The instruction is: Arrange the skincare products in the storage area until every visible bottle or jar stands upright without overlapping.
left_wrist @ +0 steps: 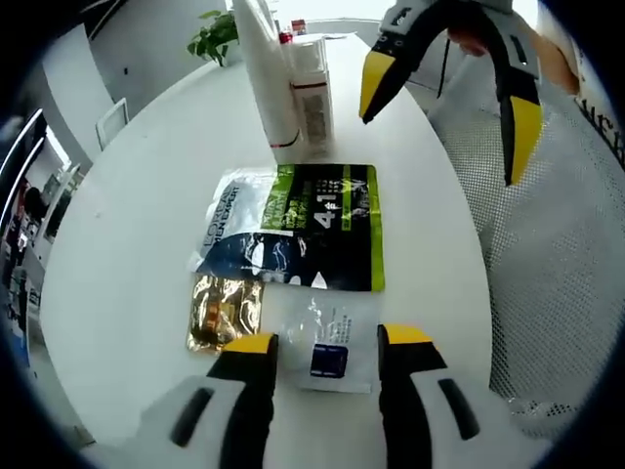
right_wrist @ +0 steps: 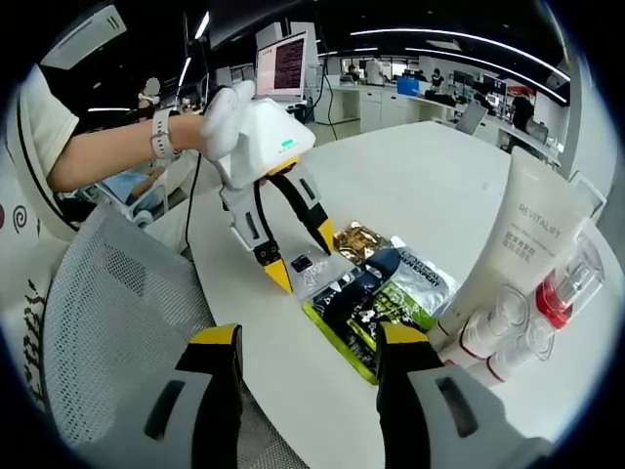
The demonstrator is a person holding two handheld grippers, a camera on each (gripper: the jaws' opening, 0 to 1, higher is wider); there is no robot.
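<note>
Both the left gripper [left_wrist: 327, 342] and the right gripper [right_wrist: 308, 339] hang with jaws spread apart, holding nothing.

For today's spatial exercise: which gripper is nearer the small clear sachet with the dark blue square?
Left. The left gripper straddles the small clear sachet; the right gripper hovers apart, above the table.

Tube [left_wrist: 266, 68]: tall, white, "REVITALIFT" lettering, upright on its cap, at the table's far end.
Bottles [right_wrist: 508, 332]: small, clear, one red-capped, clustered touching the tube's base; some seem to lean.
Sachets [left_wrist: 327, 225]: green-black, silver-blue, gold and clear packets, lying flat, overlapping, near the tube.
</note>
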